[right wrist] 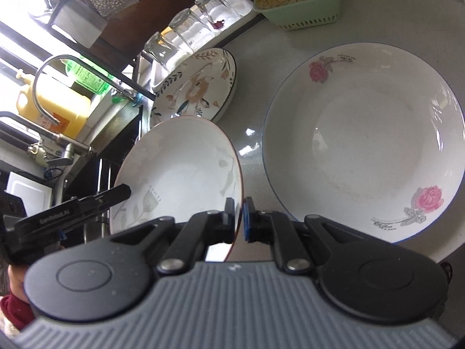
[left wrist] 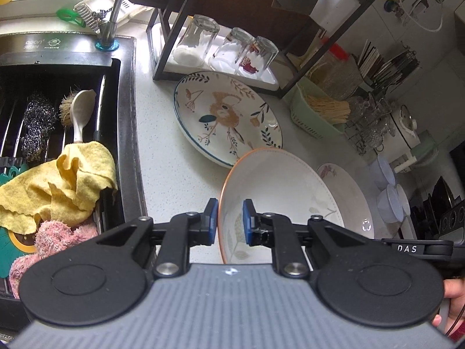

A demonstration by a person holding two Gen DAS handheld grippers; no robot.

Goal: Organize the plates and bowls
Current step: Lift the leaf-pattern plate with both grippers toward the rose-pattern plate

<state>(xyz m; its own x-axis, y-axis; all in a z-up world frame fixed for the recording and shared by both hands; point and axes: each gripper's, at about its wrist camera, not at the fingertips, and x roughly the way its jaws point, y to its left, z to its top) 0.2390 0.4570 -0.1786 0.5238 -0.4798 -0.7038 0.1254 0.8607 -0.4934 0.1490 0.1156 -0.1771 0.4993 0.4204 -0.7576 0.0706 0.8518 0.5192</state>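
Note:
A white bowl with an orange rim [left wrist: 279,183] [right wrist: 177,163] hangs tilted over the counter, held from both sides. My left gripper [left wrist: 229,216] is shut on its near left rim, one blue pad outside and one inside. My right gripper [right wrist: 239,215] is shut on the opposite rim. Beyond it, a flat floral plate with a blue edge [left wrist: 226,116] [right wrist: 197,87] lies on the counter. A deep white plate with pink roses [right wrist: 363,142] sits to the right, mostly hidden behind the bowl in the left wrist view [left wrist: 330,171].
To the left is a dark sink [left wrist: 128,133] holding a yellow cloth [left wrist: 66,180], a brush and steel wool. A black rack [left wrist: 162,58] with upturned glasses [left wrist: 197,40] stands behind the plates. A green basket of chopsticks [right wrist: 305,8] is at the back right. The tap [right wrist: 46,87] rises over the sink.

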